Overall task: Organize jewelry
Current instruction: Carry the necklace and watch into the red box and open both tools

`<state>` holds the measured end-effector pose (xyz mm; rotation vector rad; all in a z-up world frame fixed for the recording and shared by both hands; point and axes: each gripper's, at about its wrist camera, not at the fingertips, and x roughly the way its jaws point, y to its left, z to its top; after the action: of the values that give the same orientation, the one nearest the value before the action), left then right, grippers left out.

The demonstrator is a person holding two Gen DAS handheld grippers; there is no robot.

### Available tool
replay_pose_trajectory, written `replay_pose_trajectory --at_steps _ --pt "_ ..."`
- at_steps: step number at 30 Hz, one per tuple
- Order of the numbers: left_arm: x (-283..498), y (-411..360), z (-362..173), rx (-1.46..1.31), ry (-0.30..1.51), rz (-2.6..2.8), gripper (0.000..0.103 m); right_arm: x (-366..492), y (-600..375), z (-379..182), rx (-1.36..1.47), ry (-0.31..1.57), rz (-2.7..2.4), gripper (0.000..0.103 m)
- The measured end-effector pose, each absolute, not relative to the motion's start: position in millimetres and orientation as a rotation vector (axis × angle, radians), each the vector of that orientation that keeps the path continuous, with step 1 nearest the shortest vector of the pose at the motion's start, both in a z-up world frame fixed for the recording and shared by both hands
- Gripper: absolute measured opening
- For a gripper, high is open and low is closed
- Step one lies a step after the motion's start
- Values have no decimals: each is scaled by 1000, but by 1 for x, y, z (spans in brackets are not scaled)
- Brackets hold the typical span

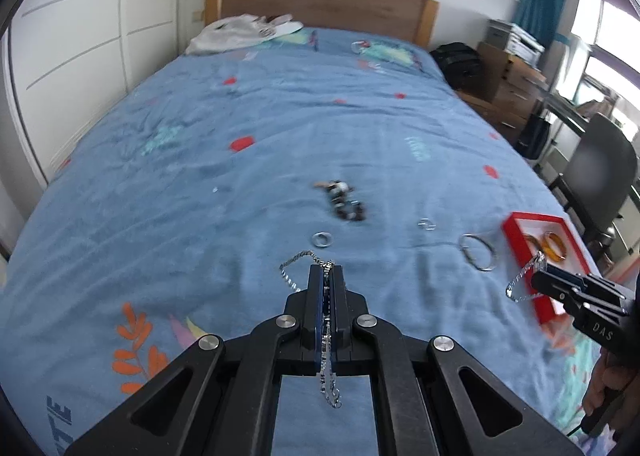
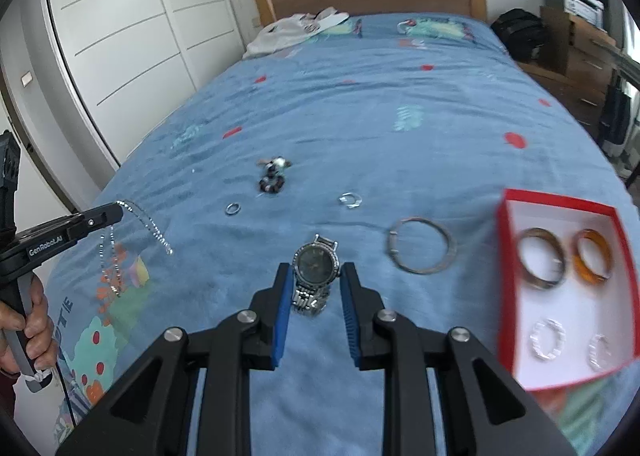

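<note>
Left gripper [image 1: 327,274]: jaws clamped together on a silver chain [image 1: 298,270], its ends dangling off the bed [image 1: 240,116].
Right gripper [image 2: 314,284]: jaws pinching a wristwatch [image 2: 316,266] at the case, band hanging toward six o'clock.
Red box [image 2: 505,240]: at three o'clock from the right gripper, near; bangles and rings already inside.
Key relation: the box is well apart from the left gripper, so the watch hand looks nearer.
Still loose: large hoop [image 2: 422,250], small ring [image 2: 233,209], bead cluster [image 2: 272,176], toward twelve o'clock.
</note>
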<state>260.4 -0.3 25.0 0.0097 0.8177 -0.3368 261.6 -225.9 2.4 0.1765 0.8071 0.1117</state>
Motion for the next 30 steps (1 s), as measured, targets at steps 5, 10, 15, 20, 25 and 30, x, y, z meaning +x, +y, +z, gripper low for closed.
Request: replay_pose_trajectory --at_steps 5,10,15,20,25,30 --pt "237 -29 50 29 787 -394 2 228 -257 30 183 764 59 23" --pt "218 -67 69 54 774 -461 2 202 -288 52 171 747 9 23" --pt "208 -119 83 63 766 -546 2 183 -328 65 162 743 -30 23" --pt "209 -185 88 65 763 -648 2 181 -375 64 159 752 -60 23" --pt "220 -250 83 85 772 -726 2 195 -416 53 166 763 -70 23" --pt "242 -304 66 103 785 -763 2 216 -450 32 183 779 -83 23"
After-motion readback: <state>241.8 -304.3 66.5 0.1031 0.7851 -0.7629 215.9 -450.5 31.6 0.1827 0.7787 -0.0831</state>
